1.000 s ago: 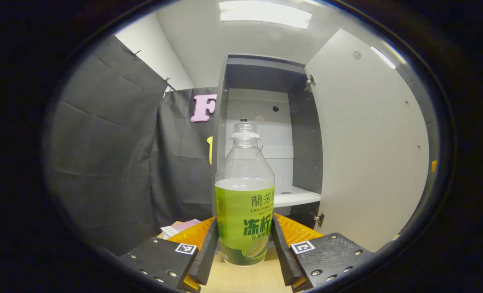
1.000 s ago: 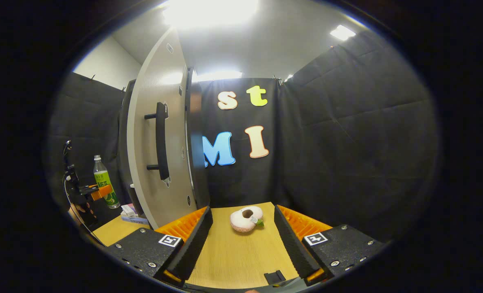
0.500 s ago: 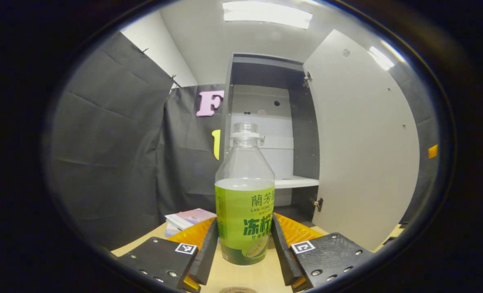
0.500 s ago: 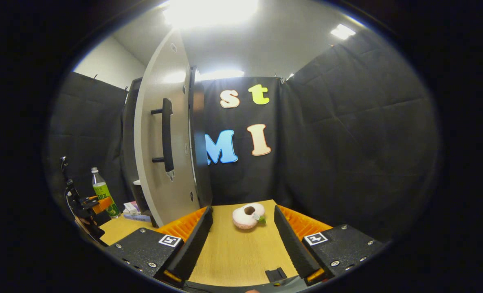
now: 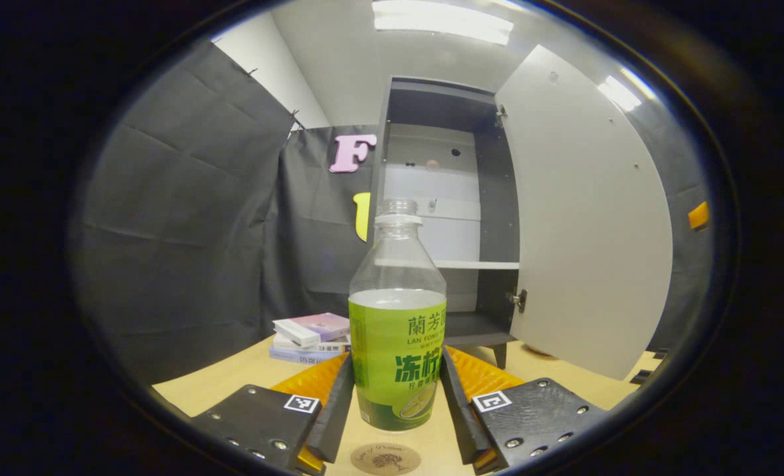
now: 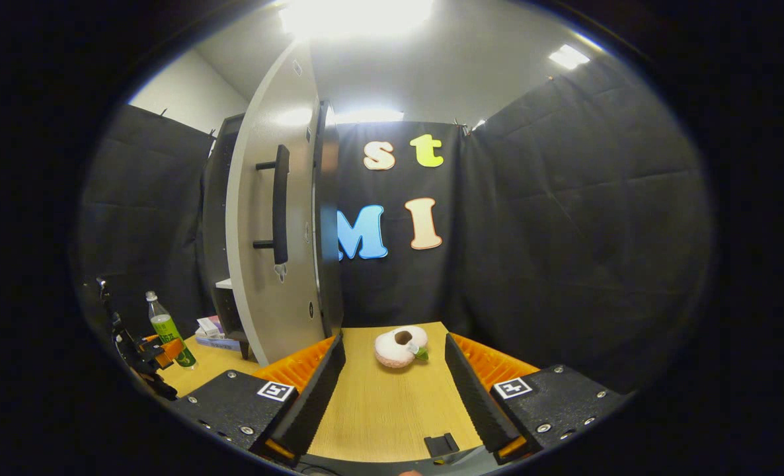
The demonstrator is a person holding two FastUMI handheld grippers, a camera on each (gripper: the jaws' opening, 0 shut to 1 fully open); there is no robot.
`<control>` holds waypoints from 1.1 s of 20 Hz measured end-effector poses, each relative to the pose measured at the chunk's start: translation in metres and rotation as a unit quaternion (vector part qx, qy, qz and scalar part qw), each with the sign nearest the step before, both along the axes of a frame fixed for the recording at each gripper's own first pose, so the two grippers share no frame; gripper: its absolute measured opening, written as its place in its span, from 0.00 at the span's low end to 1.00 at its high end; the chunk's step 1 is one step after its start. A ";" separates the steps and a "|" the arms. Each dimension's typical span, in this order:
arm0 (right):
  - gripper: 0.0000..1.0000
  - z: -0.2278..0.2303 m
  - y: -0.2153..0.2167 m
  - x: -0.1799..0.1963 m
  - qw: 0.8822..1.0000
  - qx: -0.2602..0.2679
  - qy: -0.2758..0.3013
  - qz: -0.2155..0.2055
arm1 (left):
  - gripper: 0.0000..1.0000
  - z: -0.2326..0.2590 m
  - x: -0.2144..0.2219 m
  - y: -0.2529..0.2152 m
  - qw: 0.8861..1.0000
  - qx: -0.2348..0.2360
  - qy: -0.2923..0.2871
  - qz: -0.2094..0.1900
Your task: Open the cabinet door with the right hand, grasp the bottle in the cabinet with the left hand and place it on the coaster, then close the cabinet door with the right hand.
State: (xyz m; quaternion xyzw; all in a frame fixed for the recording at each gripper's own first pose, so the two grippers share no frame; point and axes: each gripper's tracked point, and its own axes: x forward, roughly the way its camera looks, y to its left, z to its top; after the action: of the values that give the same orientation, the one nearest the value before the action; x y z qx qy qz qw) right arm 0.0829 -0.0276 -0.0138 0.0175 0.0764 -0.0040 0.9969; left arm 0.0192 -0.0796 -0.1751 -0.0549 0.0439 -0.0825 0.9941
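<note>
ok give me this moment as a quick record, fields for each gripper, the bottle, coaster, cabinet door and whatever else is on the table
left gripper: shut on the bottle, low on its label
right gripper: open, holding nothing, above the table
bottle: upright, out of the cabinet, partly full
coaster: round, on the table just below the bottle's base; contact cannot be told
cabinet door: wide open, black handle on its outer face
cabinet: shelf bare
table: stack of small boxes, plush doughnut
</note>
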 end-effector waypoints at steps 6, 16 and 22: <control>0.94 -0.010 0.006 0.009 1.000 -0.013 0.010 0.006 | 0.69 -0.046 -0.013 -0.005 0.999 0.019 0.025 0.001; 0.94 -0.010 0.013 0.018 1.000 -0.022 0.016 0.011 | 0.69 -0.111 -0.017 -0.009 0.997 0.037 0.066 0.003; 0.94 -0.011 0.015 0.016 0.999 -0.039 0.020 0.016 | 0.69 -0.141 -0.016 -0.001 0.995 0.030 0.087 0.037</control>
State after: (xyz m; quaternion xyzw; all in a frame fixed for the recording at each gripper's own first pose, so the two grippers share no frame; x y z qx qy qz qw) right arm 0.0991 -0.0127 -0.0246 -0.0232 0.0963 0.0089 0.9950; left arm 0.0031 -0.0811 -0.3161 -0.0335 0.1310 -0.0395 0.9900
